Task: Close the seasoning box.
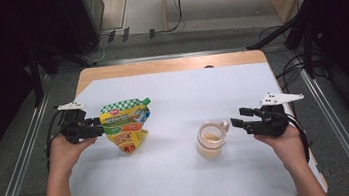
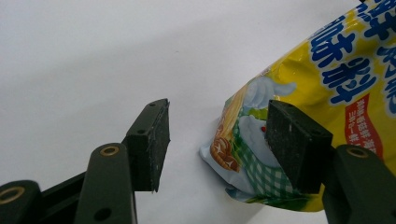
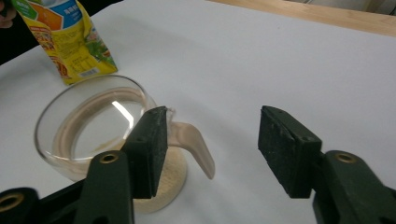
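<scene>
- Between the right gripper (image 1: 238, 117) fingers and slightly past their tips: the handle (image 3: 194, 144) of the mug (image 1: 211, 141). In the right gripper view it sits close beside one pad (image 3: 152, 149) and well apart from the other pad (image 3: 287, 149).
- Right fingers: spread wide, nothing pinched. No pad presses on the handle.
- Mug stands upright on the white sheet (image 1: 187, 91), just ahead of the right fingertips, with a pale tan layer at its bottom. The handle points back toward the right hand, so the right gripper is by far the nearer to it.
- Judgement: the grip turns on the off-centre handle. A small sideways shift to centre it and a short advance should come before any closing.
- Ahead of the left gripper (image 1: 99, 127) fingers: the pouch (image 1: 125, 126), upright and tilted, long axis roughly vertical, green cap at its top far corner.
- Left fingers: spread. In the left gripper view the pouch's lower corner lies by one pad (image 2: 294, 144), with a clear gap to the other pad (image 2: 156, 140). Cannot tell whether the near pad touches the foil, but there is no pinch.
- Pouch and mug stand well apart. Each hand has its own thing nearest.
</scene>
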A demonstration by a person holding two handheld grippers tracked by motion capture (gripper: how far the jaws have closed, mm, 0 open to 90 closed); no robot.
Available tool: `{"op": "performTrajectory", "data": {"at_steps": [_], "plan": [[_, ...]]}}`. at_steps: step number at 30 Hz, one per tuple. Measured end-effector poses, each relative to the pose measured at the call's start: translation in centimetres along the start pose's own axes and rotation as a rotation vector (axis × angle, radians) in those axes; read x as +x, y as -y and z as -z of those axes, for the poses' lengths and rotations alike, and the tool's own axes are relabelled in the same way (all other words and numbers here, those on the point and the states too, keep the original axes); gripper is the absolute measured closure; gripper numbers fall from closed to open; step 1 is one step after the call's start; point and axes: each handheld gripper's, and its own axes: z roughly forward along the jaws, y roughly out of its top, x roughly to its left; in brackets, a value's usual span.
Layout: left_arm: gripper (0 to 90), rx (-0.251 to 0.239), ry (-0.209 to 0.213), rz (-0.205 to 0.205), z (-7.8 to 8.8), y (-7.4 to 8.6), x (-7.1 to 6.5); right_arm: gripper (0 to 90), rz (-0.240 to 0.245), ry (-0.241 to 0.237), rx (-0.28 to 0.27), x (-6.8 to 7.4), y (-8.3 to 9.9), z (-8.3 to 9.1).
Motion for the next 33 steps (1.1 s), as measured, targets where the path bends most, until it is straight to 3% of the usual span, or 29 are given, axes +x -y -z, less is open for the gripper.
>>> {"op": "performTrajectory", "data": {"at_steps": [8,11,12,16,24,28,33], "plan": [[40.7,-0.001,-0.003,0.004,0.0,0.0,0.1,36.7,-0.025,0.041,-0.011,-1.9,1.2,0.6],[40.7,0.002,-0.002,0.007,-0.1,0.0,0.1,32.6,-0.046,0.069,-0.020,-2.7,1.7,0.8],[40.7,0.002,-0.001,0.007,-0.2,0.0,0.1,30.8,-0.062,0.098,-0.036,-3.3,2.2,0.9],[40.5,0.004,-0.003,0.007,-0.2,0.0,0.2,28.1,-0.044,0.123,-0.043,-3.9,2.7,0.9],[40.5,0.005,-0.002,0.011,-0.4,0.0,0.3,26.7,-0.053,0.146,-0.011,-4.9,3.6,0.6],[40.1,0.008,-0.002,0.016,-0.5,0.1,0.5,25.0,-0.054,0.179,0.014,-5.9,4.1,0.1],[39.7,0.013,-0.001,0.017,-0.6,0.1,0.6,25.1,-0.082,0.204,0.040,-6.6,4.4,-0.5]]}}
